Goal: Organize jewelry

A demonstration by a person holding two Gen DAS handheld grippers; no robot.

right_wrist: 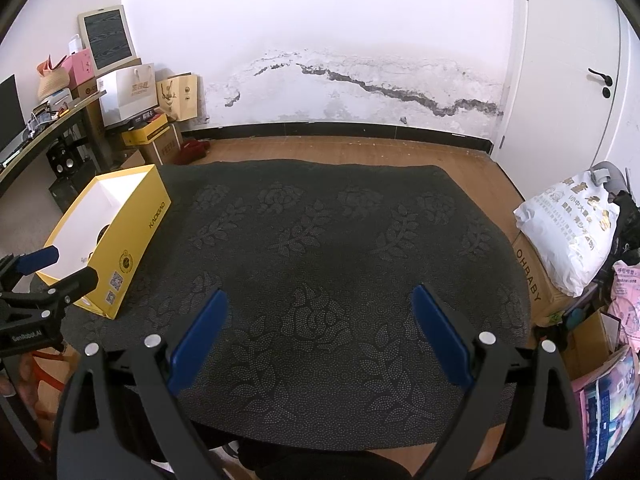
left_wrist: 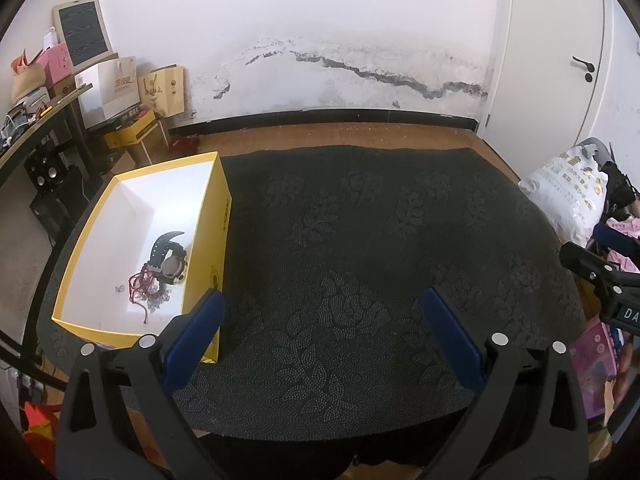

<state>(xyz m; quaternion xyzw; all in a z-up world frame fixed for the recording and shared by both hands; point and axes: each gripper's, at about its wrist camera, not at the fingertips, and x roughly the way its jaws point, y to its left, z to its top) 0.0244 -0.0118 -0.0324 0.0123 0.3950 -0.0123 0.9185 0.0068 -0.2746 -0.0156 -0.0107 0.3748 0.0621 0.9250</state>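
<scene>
**Jewelry sits in the yellow box; both grippers empty over the mat**

The right wrist view looks into the yellow box (right_wrist: pixel 132 236) from the side, so its high wall hides nearly all of the contents; only a dark sliver shows against the white lining. The left wrist view looks down into the same box (left_wrist: pixel 208 248) and shows what lies inside: one black watch with a yellow-trimmed case (left_wrist: pixel 170 258), one tangle of dark red beaded cord (left_wrist: pixel 144 286) touching it, and a few small silvery pieces (left_wrist: pixel 154 300) too small to identify, one more lying slightly apart toward the left wall. How many silvery pieces there are cannot be counted.

The box stands at the left edge of the surface, on a dark mat with a raised flower pattern (left_wrist: pixel 360 240).

The left hand-held gripper (left_wrist: pixel 322 314) hangs with its two blue fingers spread wide, nothing between them; its left finger overlaps the box's near corner in the picture. The right hand-held gripper (right_wrist: pixel 320 312) is likewise spread wide and empty above the mat. Each gripper appears only partly at the edge of the other's view.
</scene>
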